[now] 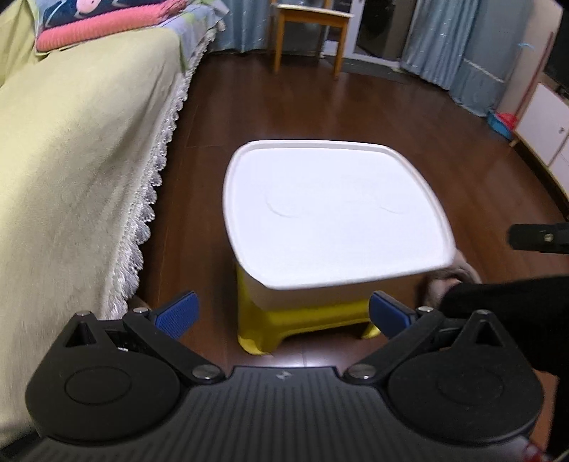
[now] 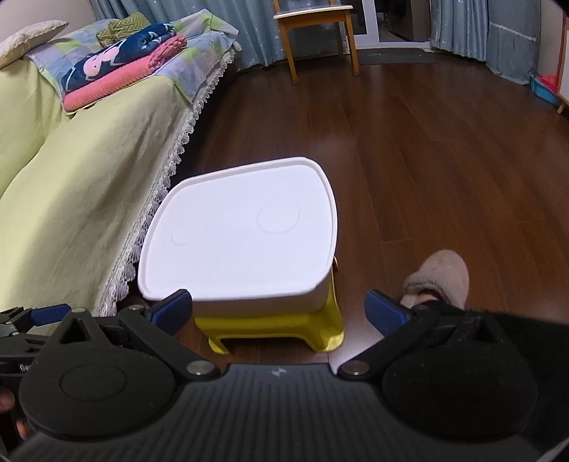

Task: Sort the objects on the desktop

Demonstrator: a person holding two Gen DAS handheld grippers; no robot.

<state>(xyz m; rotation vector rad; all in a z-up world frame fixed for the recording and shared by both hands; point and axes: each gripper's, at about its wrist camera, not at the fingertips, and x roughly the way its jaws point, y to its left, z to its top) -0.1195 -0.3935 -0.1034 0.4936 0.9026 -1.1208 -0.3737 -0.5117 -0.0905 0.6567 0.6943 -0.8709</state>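
A white tray-like tabletop (image 1: 334, 213) sits on a yellow plastic stool (image 1: 302, 327) on the dark wood floor; its surface is bare, with faint round marks. The same tabletop (image 2: 245, 231) and yellow stool (image 2: 284, 330) appear in the right wrist view. My left gripper (image 1: 284, 314) hovers in front of the near edge, open, nothing between its blue pads (image 1: 177, 314). My right gripper (image 2: 279, 311) is also open and empty, held above the near edge. No desktop objects are visible on the top.
A bed with a green cover and lace fringe (image 1: 71, 177) runs along the left, folded blankets (image 2: 117, 67) on it. A wooden chair (image 1: 309, 32) stands at the back by blue curtains. A foot in a fuzzy slipper (image 2: 441, 277) rests right of the stool.
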